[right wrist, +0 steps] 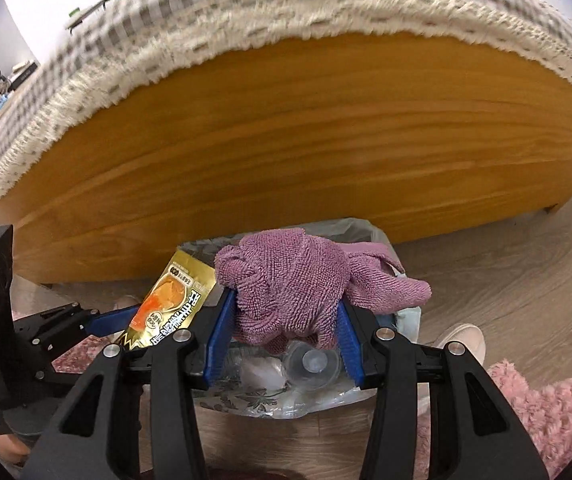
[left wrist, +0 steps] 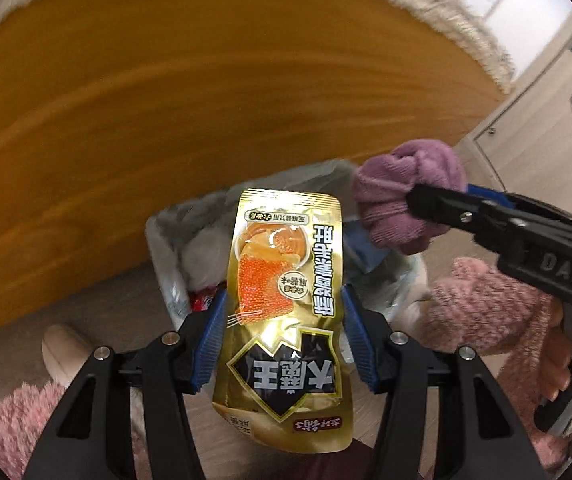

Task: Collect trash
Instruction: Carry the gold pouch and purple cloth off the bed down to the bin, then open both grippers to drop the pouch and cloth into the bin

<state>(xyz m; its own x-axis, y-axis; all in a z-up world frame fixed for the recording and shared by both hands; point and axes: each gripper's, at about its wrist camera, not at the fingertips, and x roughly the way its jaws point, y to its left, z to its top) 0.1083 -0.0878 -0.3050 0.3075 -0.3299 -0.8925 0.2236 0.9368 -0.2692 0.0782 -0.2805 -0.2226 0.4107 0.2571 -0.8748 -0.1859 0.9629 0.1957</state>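
Gold packet (left wrist: 282, 300) in left claw (left wrist: 284, 336); right view: clear cup (right wrist: 313, 363).

The snack pouch (left wrist: 282, 304) is glossy gold foil, and the purple cloth (right wrist: 294, 292) is rough looped terry. The bin liner (right wrist: 270, 396) is thin shiny plastic; behind it, the bed frame (right wrist: 306, 152) is smooth varnished wood under a fringed woven bedspread (right wrist: 246, 28).

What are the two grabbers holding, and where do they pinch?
Left gripper pinches the gold snack packet by its side edges, mid-length. Right gripper squeezes the bunched purple cloth around its middle.
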